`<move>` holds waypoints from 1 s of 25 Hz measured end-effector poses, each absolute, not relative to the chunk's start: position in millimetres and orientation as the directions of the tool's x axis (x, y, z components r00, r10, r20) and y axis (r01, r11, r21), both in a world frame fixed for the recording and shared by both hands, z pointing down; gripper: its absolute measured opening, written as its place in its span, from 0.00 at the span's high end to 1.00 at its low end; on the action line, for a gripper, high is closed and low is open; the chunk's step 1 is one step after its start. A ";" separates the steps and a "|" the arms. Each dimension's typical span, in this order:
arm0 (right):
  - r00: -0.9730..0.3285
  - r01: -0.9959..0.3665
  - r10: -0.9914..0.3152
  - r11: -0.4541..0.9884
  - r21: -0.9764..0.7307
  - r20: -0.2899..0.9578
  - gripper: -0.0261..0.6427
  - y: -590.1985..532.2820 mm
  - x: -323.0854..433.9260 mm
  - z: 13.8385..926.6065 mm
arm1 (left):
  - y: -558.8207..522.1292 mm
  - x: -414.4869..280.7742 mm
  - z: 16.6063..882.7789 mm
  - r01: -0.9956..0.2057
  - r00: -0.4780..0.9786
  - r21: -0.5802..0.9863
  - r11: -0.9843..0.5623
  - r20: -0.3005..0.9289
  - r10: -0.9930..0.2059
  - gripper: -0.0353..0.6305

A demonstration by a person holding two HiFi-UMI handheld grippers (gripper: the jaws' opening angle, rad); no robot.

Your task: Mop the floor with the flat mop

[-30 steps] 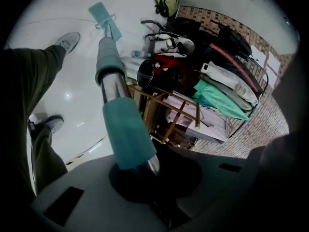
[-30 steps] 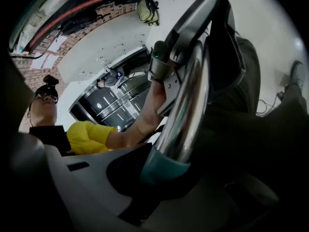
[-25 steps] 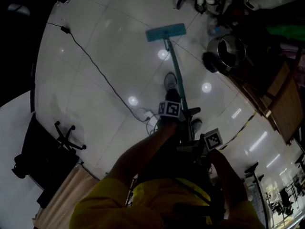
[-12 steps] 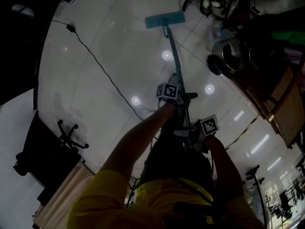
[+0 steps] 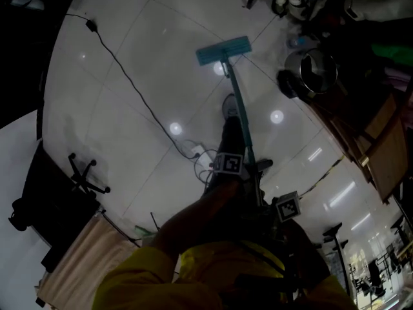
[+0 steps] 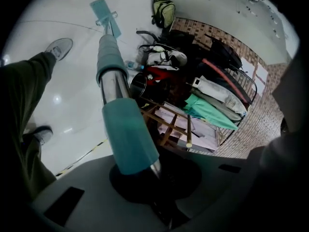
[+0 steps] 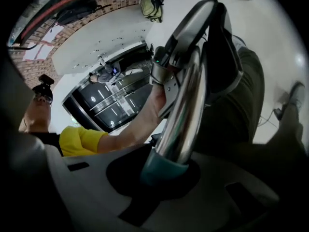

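**Mop out front, both grippers locked on the pole**

Head view: flat mop (image 5: 223,50) sits on the white floor (image 5: 116,141), ahead of a shoe (image 5: 230,106), with the pole (image 5: 237,108) running back twd the body. Cable (image 5: 129,89) trails off left.

Left gripper view: left hand-held gripper (image 6: 145,175) is clamped round the teal-sleeved pole.

Right gripper view: right hand-held gripper (image 7: 157,178) is closed on the pole's top end.

Tip, imo: keep the head flat w/ even pressure, and stay clear of the cable & shoe.

In the head view, the mop handle (image 5: 236,102) is disappearing behind the left tongs (image 5: 232,165) and the person's arm (image 5: 193,212). The yellow sleeve (image 5: 148,278) is running off the bottom edge. The dark clutter (image 5: 361,24) at top right is showing too dim to identify.
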State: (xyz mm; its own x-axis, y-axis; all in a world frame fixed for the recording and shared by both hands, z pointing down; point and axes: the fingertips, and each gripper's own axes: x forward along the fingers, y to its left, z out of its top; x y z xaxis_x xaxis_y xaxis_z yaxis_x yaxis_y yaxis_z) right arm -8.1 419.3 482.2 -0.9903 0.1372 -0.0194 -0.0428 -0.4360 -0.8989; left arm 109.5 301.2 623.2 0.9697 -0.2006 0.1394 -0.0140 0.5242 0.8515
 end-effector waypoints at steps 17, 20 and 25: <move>-0.984 -0.025 0.170 -0.382 -0.924 -0.043 0.91 249.9 -33.5 566.0 | 106.4 80.5 709.5 -0.097 0.958 0.907 0.411 0.197 -0.209 0.91; -0.986 -0.058 0.167 -0.431 -0.900 -0.017 0.90 307.5 -14.1 545.6 | 169.3 101.2 688.6 -0.087 0.969 0.888 0.451 0.180 -0.167 0.91; -0.971 -0.103 0.240 -0.446 -0.889 -0.008 0.89 398.7 18.4 496.5 | 270.7 127.3 651.7 -0.115 0.963 0.869 0.481 0.217 -0.161 0.91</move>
